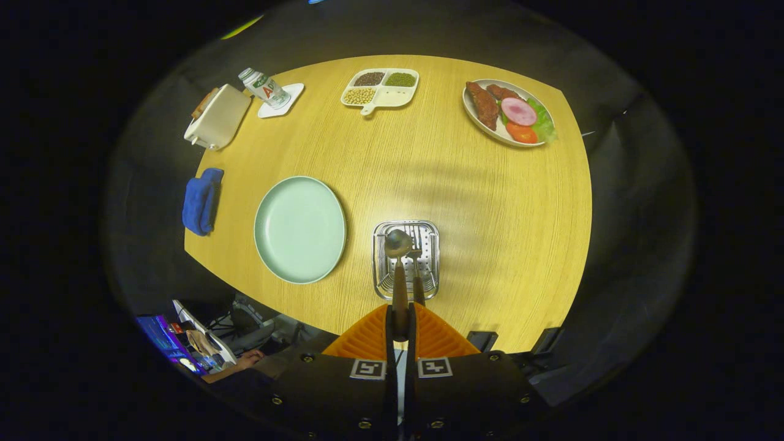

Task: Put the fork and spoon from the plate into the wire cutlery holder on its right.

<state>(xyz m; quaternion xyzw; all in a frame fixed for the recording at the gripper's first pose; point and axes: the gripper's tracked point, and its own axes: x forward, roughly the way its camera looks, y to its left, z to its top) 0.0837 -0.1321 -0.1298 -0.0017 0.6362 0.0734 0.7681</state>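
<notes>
My gripper (401,324) is shut on the wooden handle of a spoon (398,245), whose metal bowl hangs over the wire cutlery holder (383,275) just ahead of the fingers. A fork (418,269) with a wooden handle stands in the holder beside the spoon. Left of the holder lies the pale green plate (300,228), with nothing on it. All rest on a round wooden table (478,214).
Beyond the holder are a divided tray of beans (381,89), a plate of food (508,111), a bottle on a coaster (264,87) and a toaster (217,116). A blue cloth (201,201) lies left of the plate. A person's hand (239,362) rests below the table edge.
</notes>
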